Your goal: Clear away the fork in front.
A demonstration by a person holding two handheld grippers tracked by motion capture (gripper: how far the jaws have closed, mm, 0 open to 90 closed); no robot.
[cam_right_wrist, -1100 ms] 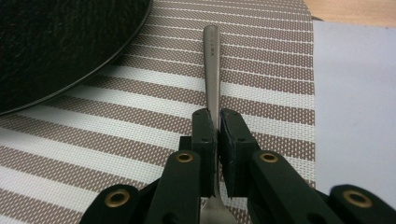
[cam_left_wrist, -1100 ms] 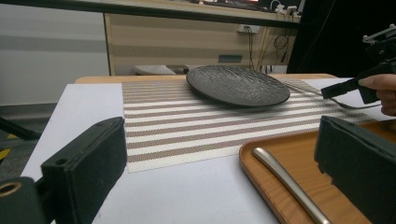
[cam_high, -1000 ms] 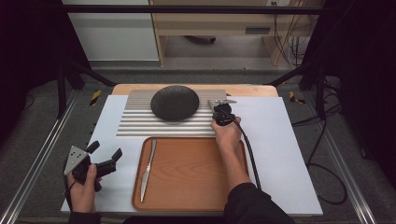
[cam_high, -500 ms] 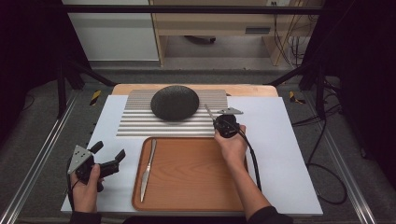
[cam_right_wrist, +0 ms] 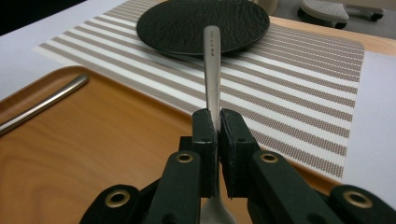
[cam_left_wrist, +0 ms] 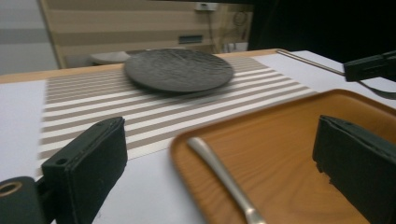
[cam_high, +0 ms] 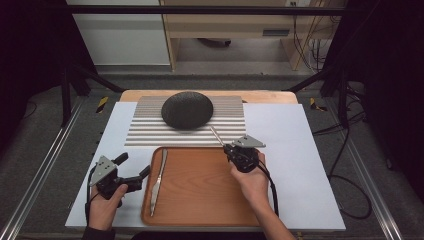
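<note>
My right gripper (cam_high: pixel 231 148) (cam_right_wrist: pixel 218 116) is shut on a silver piece of cutlery (cam_high: pixel 216 135) (cam_right_wrist: pixel 212 60), whose handle points away toward the black plate (cam_high: pixel 187 110) (cam_right_wrist: pixel 201 23). It hovers at the far right edge of the wooden tray (cam_high: pixel 200 210) (cam_right_wrist: pixel 93 140). A silver knife (cam_high: pixel 157 180) (cam_left_wrist: pixel 219 172) (cam_right_wrist: pixel 42 105) lies along the tray's left side. My left gripper (cam_high: pixel 133 165) (cam_left_wrist: pixel 219 128) is open just left of the tray, level, with the knife's handle ahead of its jaws and nothing between them.
The plate sits on a striped placemat (cam_high: pixel 150 132) (cam_right_wrist: pixel 289 84) behind the tray, all on a white table cover (cam_high: pixel 300 150). In the left gripper view the right gripper (cam_left_wrist: pixel 369 67) shows at the far right.
My right gripper has come back from beside the plate to the tray's far edge, carrying the cutlery. My left gripper has shifted slightly right toward the tray.
</note>
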